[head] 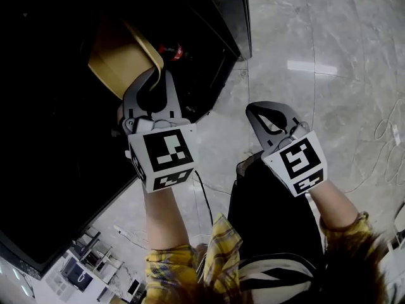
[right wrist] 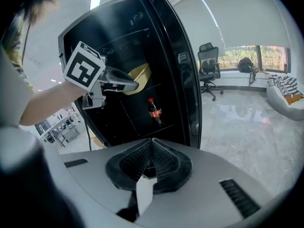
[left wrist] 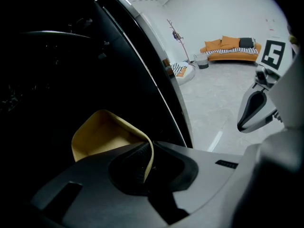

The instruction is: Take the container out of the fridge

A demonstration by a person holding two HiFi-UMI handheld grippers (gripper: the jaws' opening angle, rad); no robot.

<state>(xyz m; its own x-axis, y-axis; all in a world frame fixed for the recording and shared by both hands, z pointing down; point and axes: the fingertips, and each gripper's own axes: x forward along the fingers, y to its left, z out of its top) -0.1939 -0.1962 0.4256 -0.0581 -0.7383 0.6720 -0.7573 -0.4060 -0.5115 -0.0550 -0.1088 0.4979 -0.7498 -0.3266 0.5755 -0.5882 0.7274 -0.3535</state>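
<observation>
Head view: left gripper (head: 156,81) reaches into the dark opening of the fridge (head: 57,170). Its jaws are pinched on the rim of the tan container (head: 120,59), which sits tilted at the fridge front. Red-capped bottle (head: 172,50) just beyond the container. Right gripper (head: 264,114) hangs apart, over the pale marble floor (head: 316,43). Yellow plaid sleeves (head: 168,261) on both arms

Left gripper view: jaws closed on the container's thin edge, wall clamped between the pads. Container body lies up and left of the jaws against the black interior; cannot tell whether it rests on a shelf. Orange sofa (left wrist: 231,49) at the far wall

Right gripper view: jaws pressed together, nothing between them. Container shows at the fridge opening, above the cola bottle's shelf level. Office chair (right wrist: 209,63) by the window
</observation>
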